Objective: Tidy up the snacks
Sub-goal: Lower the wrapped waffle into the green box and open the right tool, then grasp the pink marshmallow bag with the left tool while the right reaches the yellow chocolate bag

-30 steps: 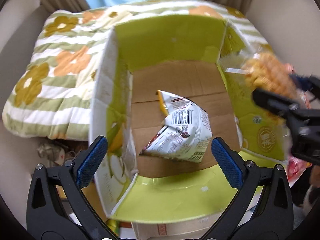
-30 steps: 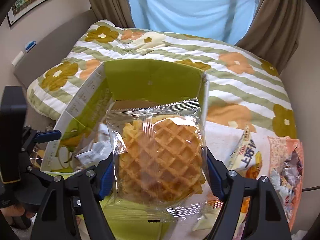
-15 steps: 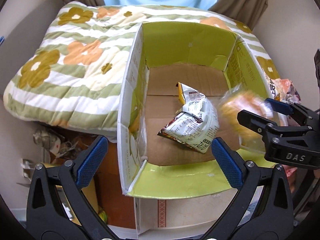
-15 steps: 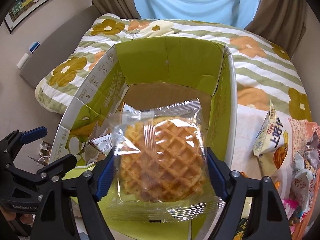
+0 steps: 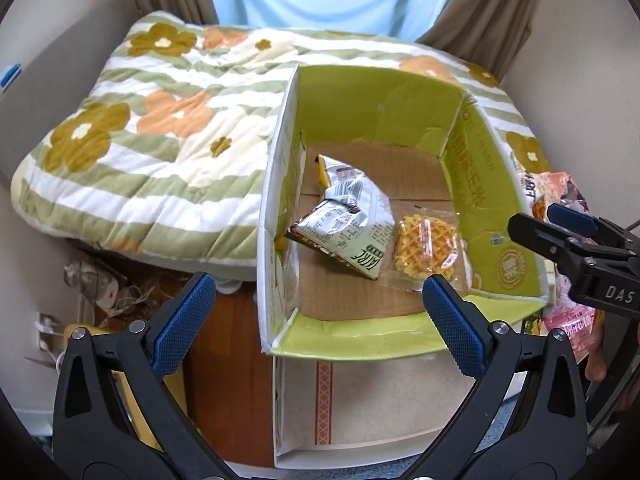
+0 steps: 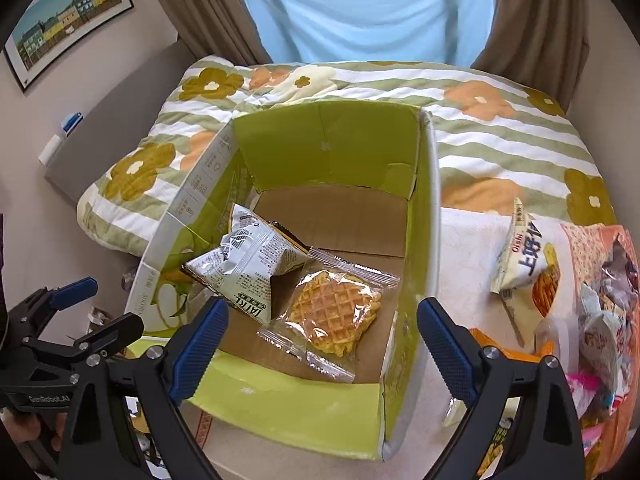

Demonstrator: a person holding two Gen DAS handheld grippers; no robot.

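A waffle [image 6: 334, 312] in clear wrap is seen lying flat on the brown floor of the open green box [image 6: 328, 148], touching a crumpled white packet [image 6: 248, 264] at its left. More snack bags [image 6: 524, 264] are heaped outside the box, to its right.

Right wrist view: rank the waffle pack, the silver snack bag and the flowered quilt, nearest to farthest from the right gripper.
From the right gripper, jaws opening and empty:
1. Waffle pack, box floor, just ahead.
2. Silver snack bag, box floor, left.
3. Flowered quilt, behind the box.
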